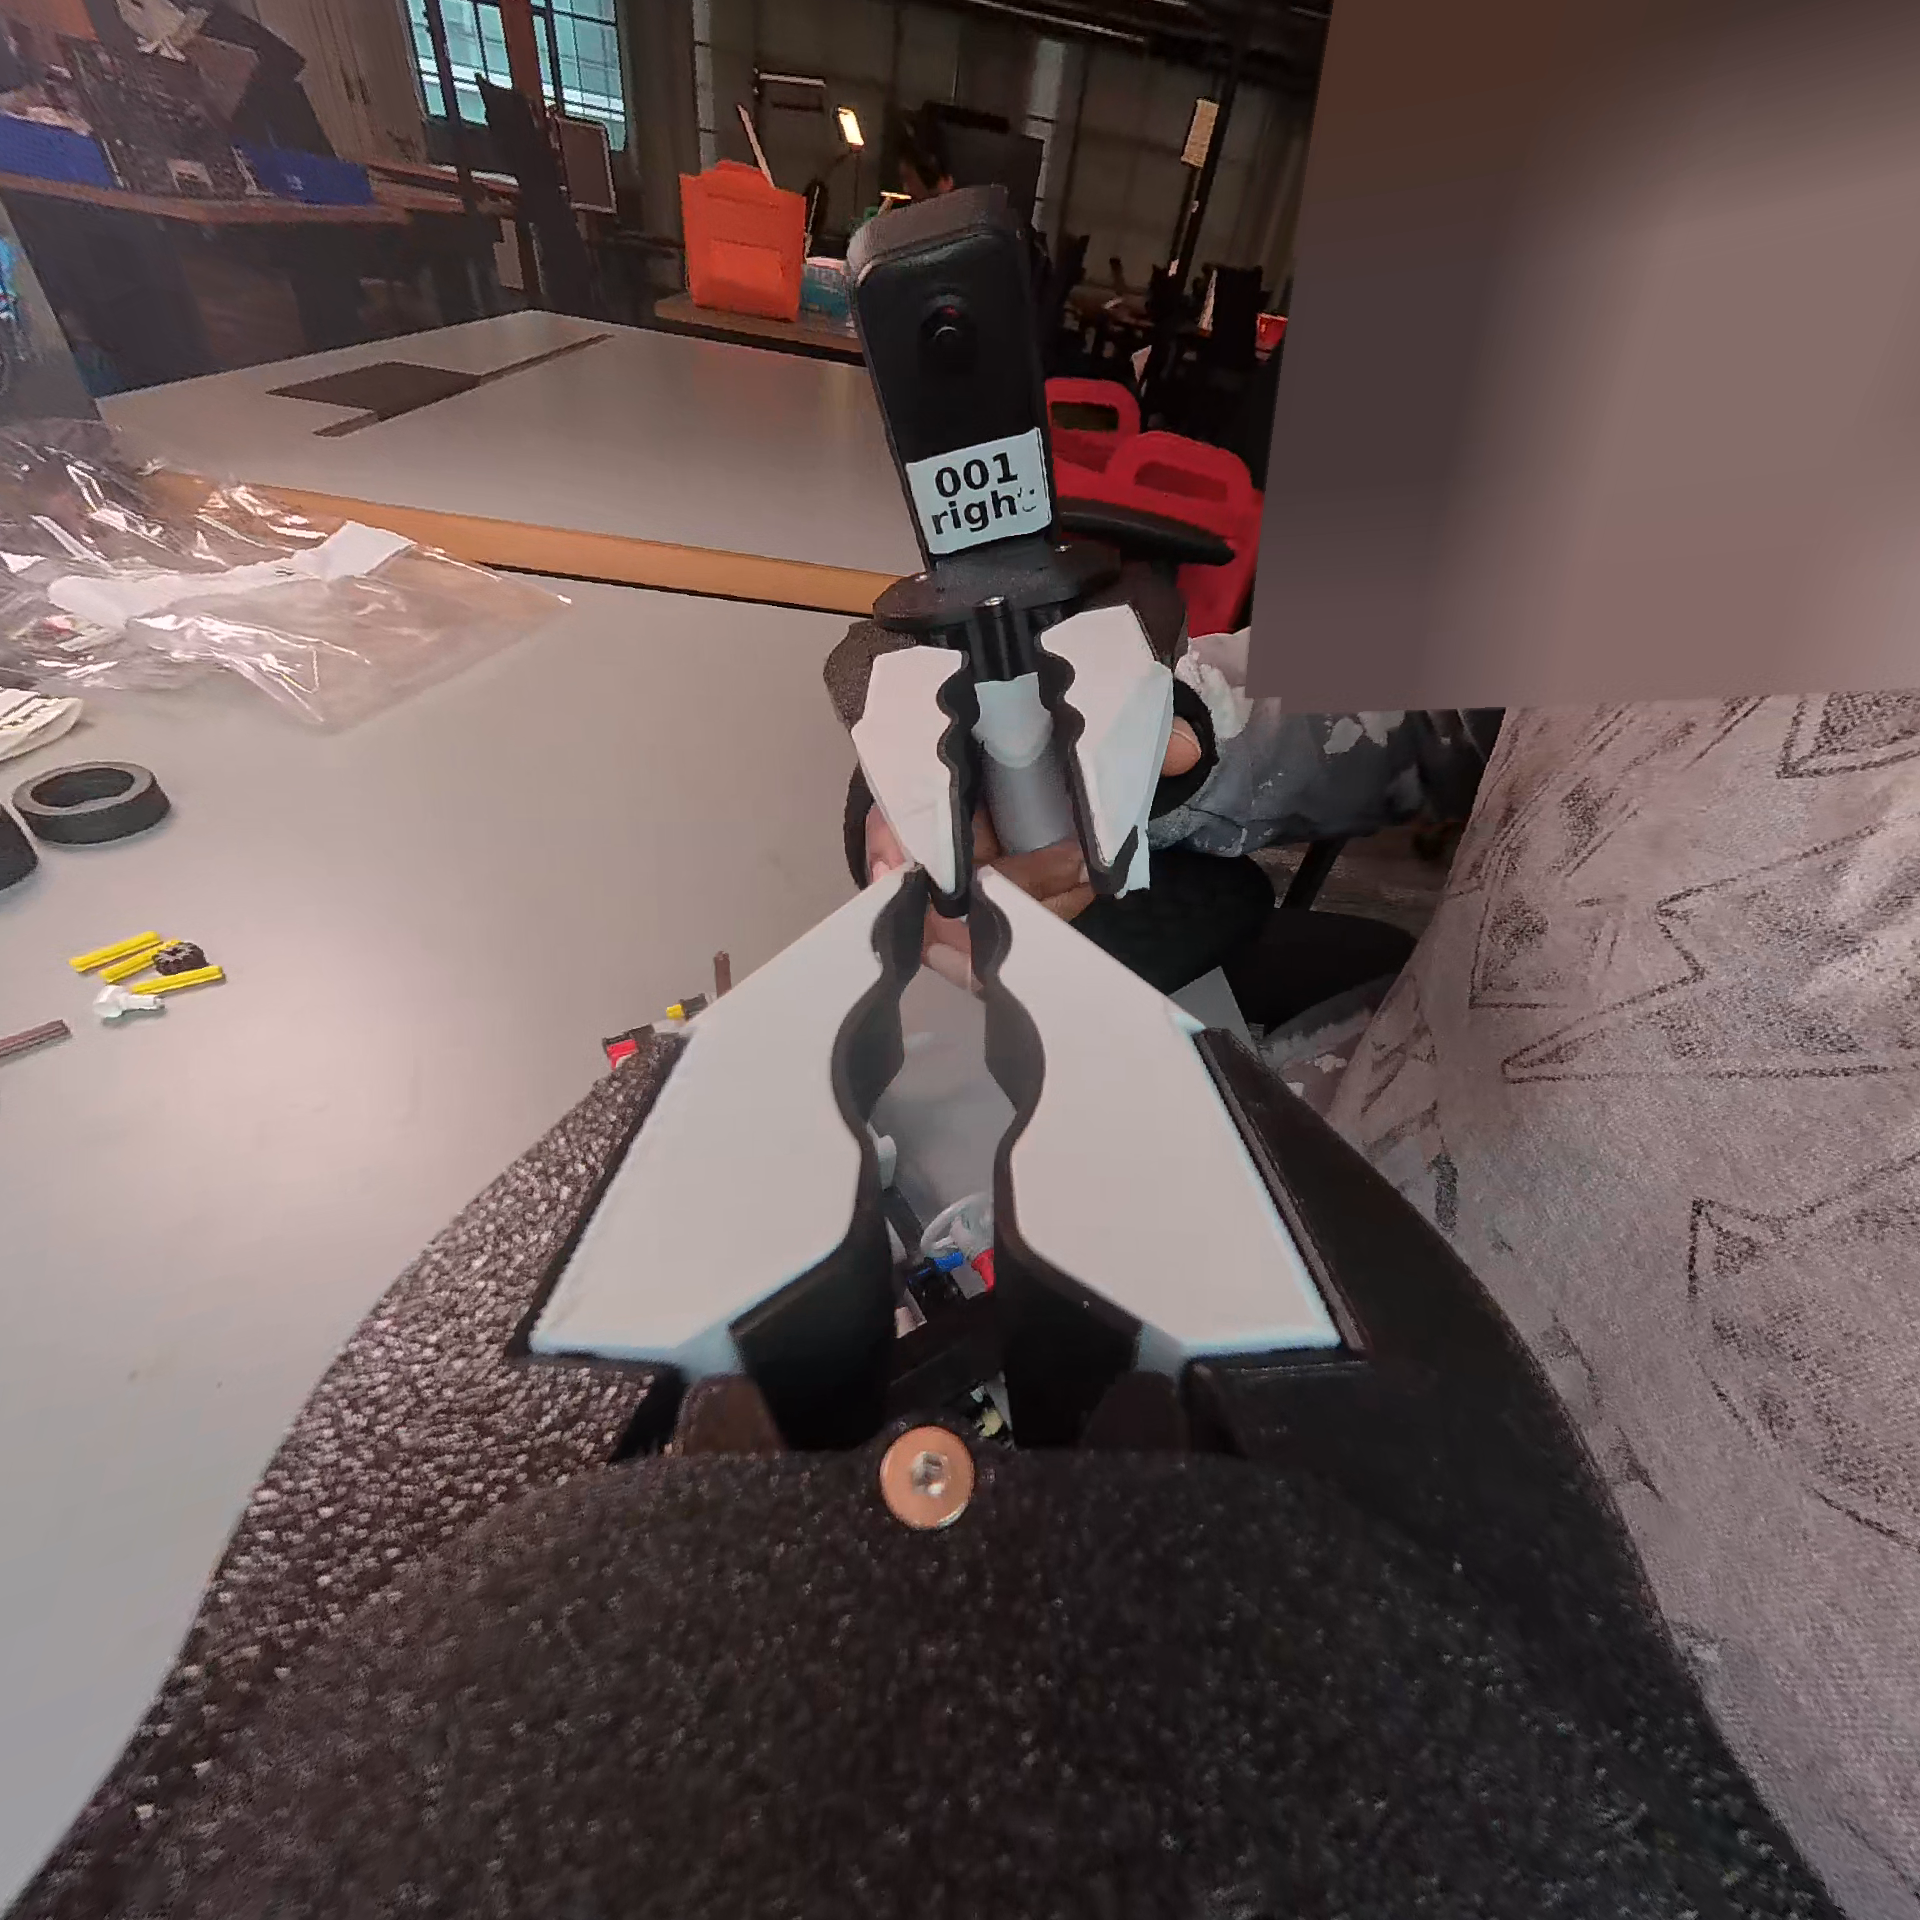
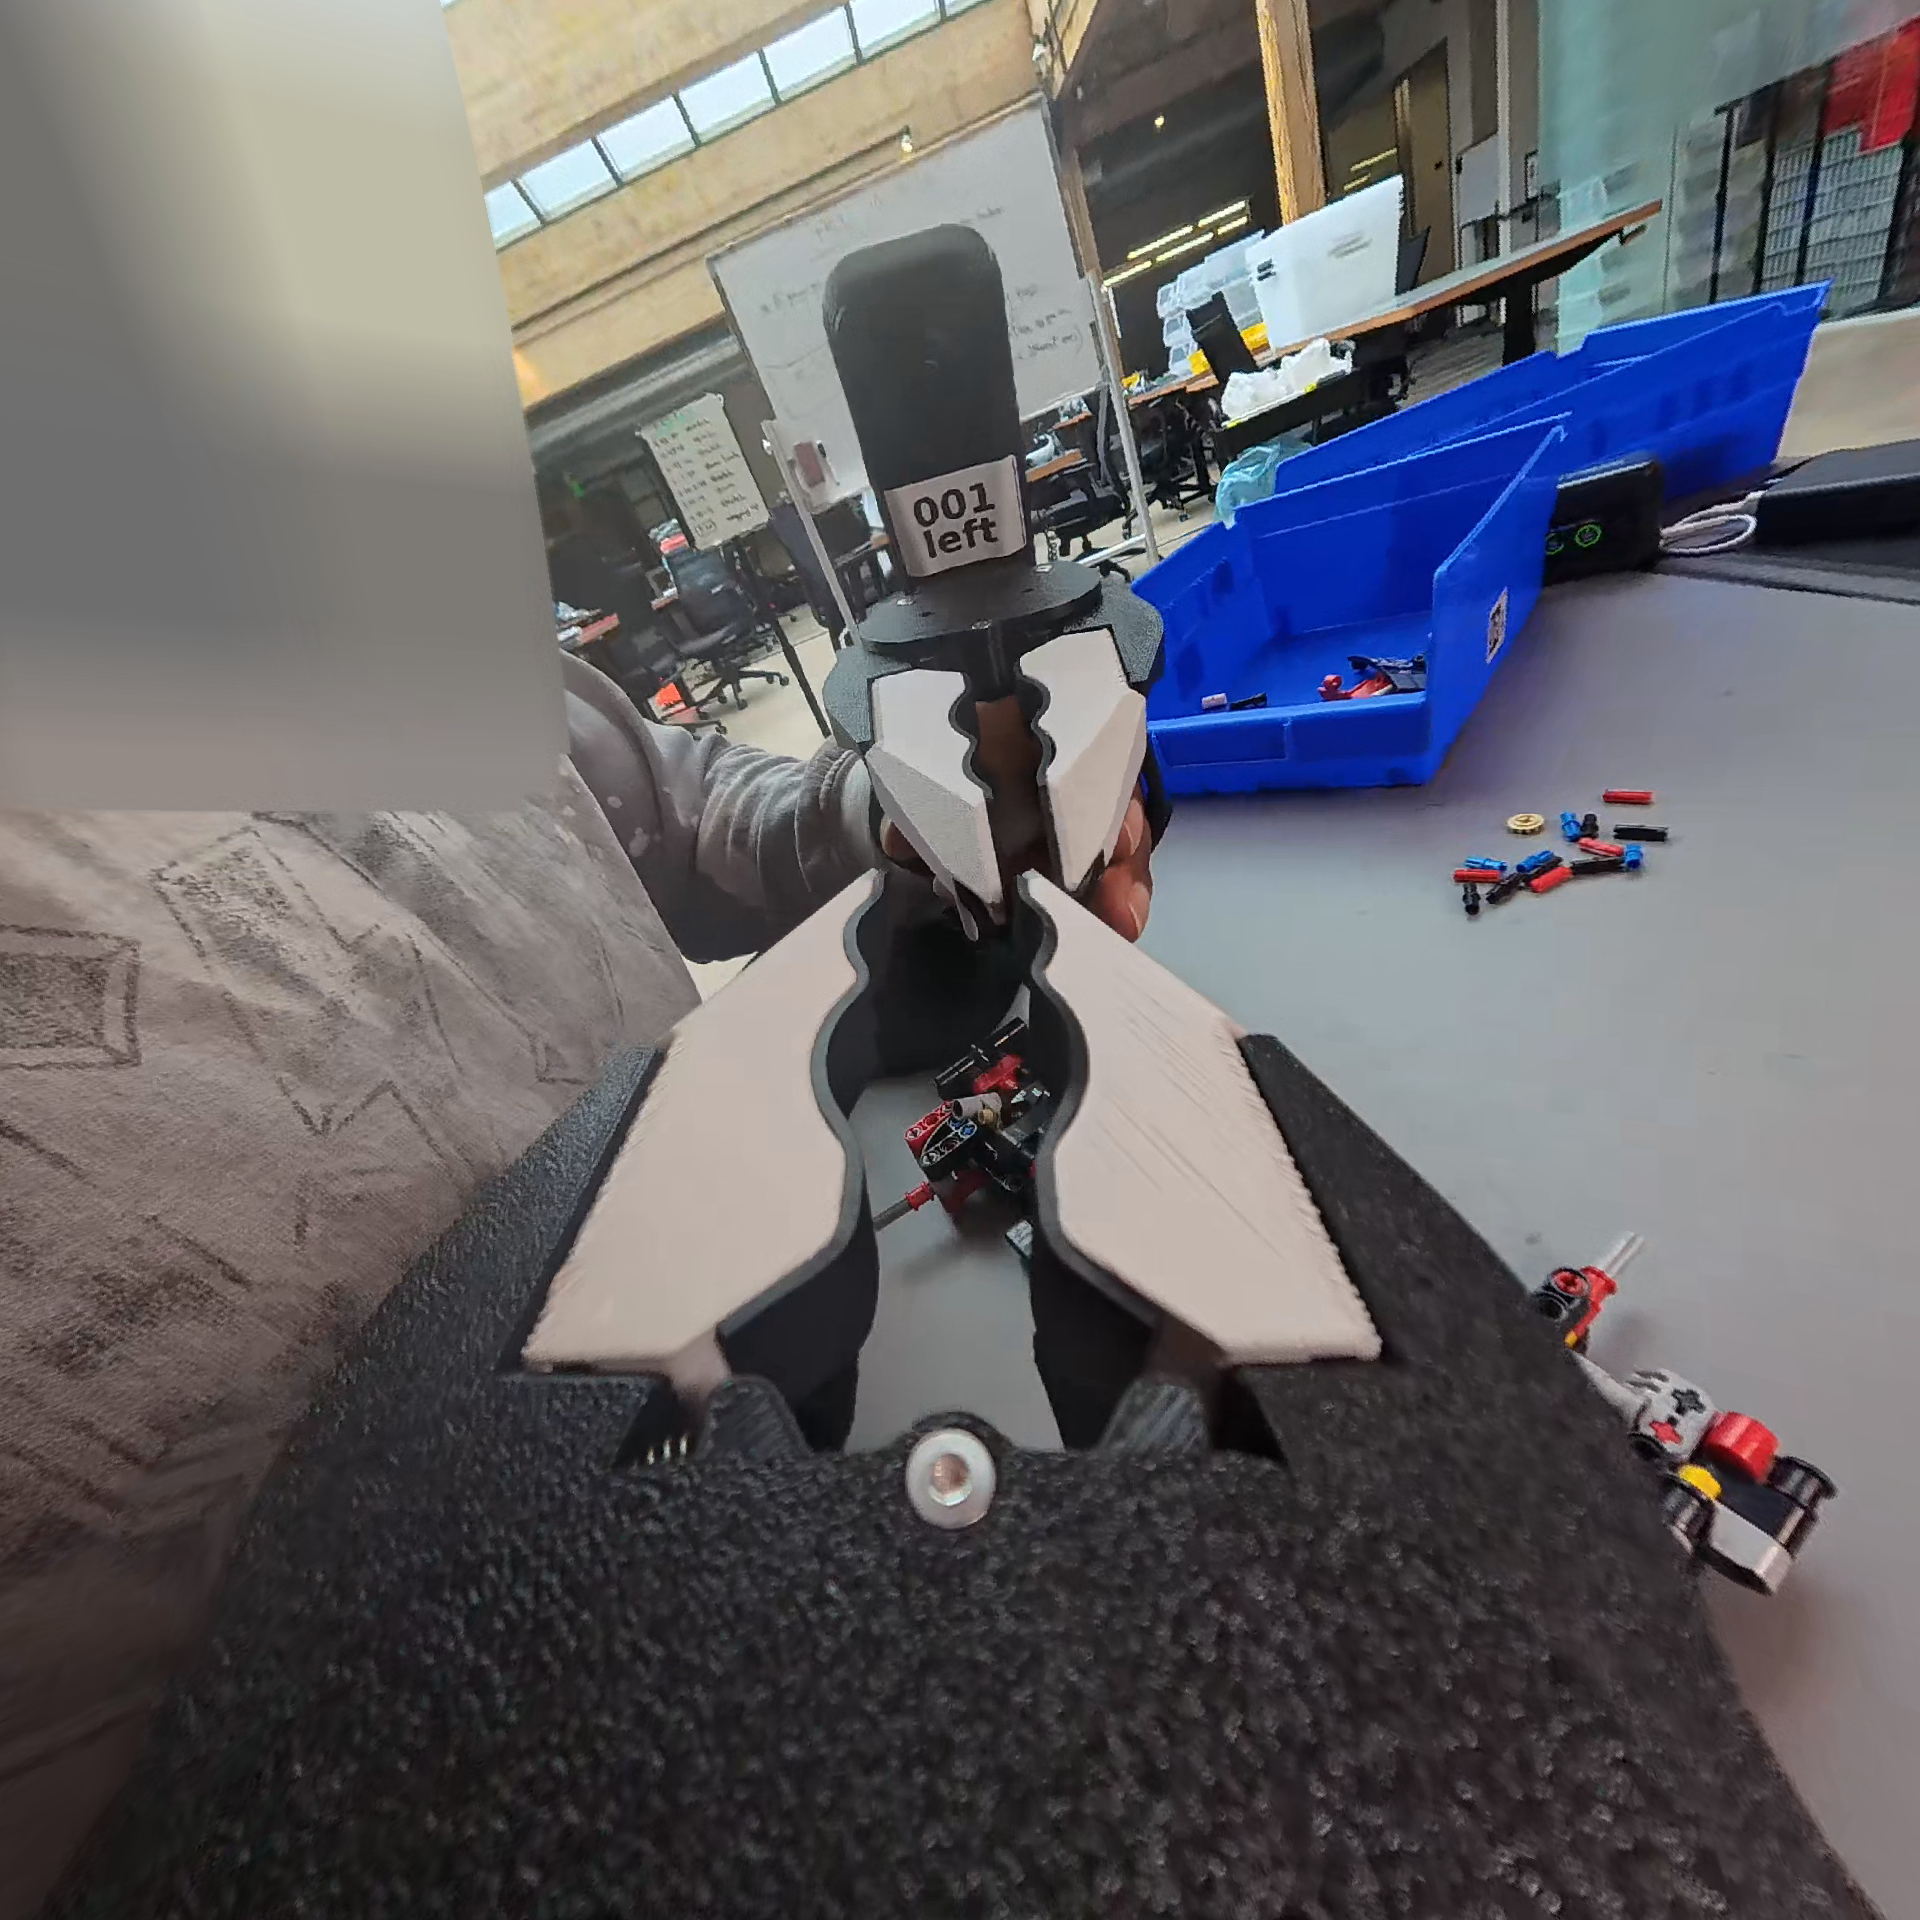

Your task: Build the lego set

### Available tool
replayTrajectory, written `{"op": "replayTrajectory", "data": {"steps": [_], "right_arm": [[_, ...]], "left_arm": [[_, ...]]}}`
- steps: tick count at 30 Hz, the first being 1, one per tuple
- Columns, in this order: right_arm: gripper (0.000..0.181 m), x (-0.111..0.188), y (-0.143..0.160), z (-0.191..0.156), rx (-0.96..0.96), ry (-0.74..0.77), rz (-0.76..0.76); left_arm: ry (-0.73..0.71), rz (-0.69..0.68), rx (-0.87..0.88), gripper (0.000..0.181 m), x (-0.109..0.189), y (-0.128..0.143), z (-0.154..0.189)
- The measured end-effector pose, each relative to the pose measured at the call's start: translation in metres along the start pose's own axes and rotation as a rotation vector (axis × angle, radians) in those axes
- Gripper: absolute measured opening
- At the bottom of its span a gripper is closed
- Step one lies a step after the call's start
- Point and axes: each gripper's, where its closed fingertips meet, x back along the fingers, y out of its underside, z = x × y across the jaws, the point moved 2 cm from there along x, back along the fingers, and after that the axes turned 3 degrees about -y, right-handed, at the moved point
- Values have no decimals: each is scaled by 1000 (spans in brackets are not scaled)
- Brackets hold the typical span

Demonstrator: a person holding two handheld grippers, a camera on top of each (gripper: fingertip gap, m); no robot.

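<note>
The left hand-held gripper [image 1: 948, 902] and right hand-held gripper [image 2: 951, 902] meet tip to tip above the counter [image 2: 1455, 1091], each slightly parted; whether either grips anything cannot be told. Below them lies the red-black lego assembly [image 2: 977, 1138]; loose pins [image 2: 1558, 857] lie farther right.

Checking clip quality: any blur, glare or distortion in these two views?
Left wrist view: fisheye bending at the edges, glare on the clear plastic bags, mosaic patch upper right. Right wrist view: same wide-angle stretch, blue bin sharp, mosaic patch upper left, background windows bright.
</note>
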Motion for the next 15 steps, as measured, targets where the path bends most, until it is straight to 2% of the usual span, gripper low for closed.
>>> {"op": "replayTrajectory", "data": {"steps": [4,8,13,14,15], "right_arm": [[16,-1,12,1,182,95,-128],[13,1,28,4,221,137,-212],[30,11,37,15,216,215,-258],[31,17,36,16,225,235,-262],[31,25,34,19,236,263,-270]], "left_arm": [[10,-45,13,4,-2,9,1],[18,-124,25,3,-7,23,0],[19,-165,23,5,-21,34,-15],[-7,-194,-11,10,-24,35,-22],[-56,-235,-65,26,-25,38,-32]]}}
